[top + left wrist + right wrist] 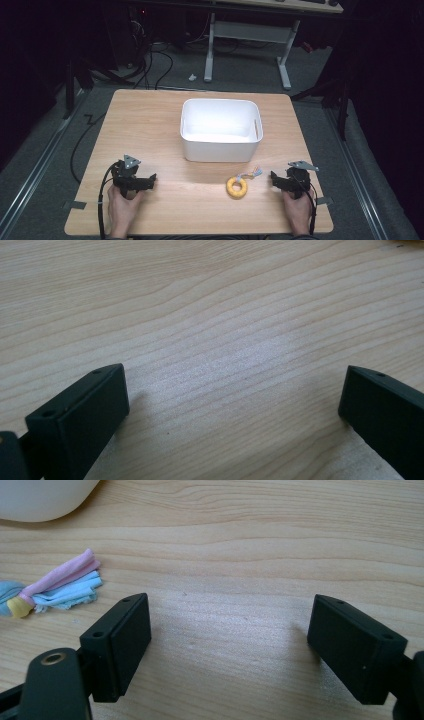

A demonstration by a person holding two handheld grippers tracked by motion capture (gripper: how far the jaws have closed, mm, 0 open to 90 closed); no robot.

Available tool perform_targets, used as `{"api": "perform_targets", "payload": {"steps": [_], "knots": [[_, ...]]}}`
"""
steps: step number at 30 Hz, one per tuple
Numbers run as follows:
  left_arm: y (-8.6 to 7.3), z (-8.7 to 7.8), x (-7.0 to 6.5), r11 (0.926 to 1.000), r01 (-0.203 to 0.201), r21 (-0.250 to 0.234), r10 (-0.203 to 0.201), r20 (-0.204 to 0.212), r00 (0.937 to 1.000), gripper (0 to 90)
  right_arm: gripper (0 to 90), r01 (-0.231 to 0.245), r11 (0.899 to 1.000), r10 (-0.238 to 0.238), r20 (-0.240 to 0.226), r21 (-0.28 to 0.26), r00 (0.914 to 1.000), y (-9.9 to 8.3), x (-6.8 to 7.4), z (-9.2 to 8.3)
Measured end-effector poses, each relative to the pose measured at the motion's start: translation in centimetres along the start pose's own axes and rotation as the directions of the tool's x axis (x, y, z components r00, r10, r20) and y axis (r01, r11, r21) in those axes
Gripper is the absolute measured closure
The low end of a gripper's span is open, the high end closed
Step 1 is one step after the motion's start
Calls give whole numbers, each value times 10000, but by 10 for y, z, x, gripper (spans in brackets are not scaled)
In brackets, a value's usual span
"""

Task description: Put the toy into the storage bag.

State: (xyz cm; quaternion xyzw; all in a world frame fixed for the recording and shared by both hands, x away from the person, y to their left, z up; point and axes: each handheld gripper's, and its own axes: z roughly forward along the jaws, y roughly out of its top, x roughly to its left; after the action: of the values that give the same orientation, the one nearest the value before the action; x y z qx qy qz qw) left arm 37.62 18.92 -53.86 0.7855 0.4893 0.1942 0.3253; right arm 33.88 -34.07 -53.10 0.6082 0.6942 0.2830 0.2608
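High view: both tongs, left [150,180] and right [274,179], rest wide open and empty on the desk [150,120], yellow ring toy [236,187] beside the right; next, likely reach and clamp it.

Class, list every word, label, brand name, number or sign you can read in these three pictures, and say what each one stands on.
None: no readable text on the white bin, the yellow ring toy, its pastel tassel, the wooden table, the left gripper or the right gripper.
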Motion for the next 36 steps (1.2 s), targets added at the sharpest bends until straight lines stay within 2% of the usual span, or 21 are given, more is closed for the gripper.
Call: {"api": "perform_targets", "payload": {"steps": [15,20,23,25,26,27,28,31,36], "knots": [[0,0,0,10000,34,6,-34,-6,10000,1,186,17,10000,-18,-43,-21,10000,0,0,0],[0,0,0,10000,46,-12,-46,-19,10000,1,173,274,9996,-273,-285,38,9992,0,1,0],[-1,0,-1,10000,31,-20,-31,-8,10000,1,222,447,9985,-431,-486,314,9979,3,2,-2],[-1,-1,-1,10000,10,-18,-10,4,10000,1,235,454,9984,-437,-490,333,9978,3,2,-3],[-1,-1,-1,10000,5,-17,-5,11,10000,1,286,551,9979,-533,-528,337,9972,3,3,-4],[-1,-1,-1,10000,5,-17,-5,11,10000,1,286,551,9979,-533,-528,337,9972,3,3,-4],[-1,-1,-1,10000,11,-23,-11,19,10000,2,334,667,9971,-645,-595,360,9961,3,5,-6],[-1,-1,-1,10000,2,-23,-2,31,10000,2,386,759,9965,-731,-743,363,9946,2,7,-9],[-1,-1,-1,10000,-30,-2,30,73,10000,1,438,1000,9944,-960,-1035,341,9900,0,12,-16]]}}
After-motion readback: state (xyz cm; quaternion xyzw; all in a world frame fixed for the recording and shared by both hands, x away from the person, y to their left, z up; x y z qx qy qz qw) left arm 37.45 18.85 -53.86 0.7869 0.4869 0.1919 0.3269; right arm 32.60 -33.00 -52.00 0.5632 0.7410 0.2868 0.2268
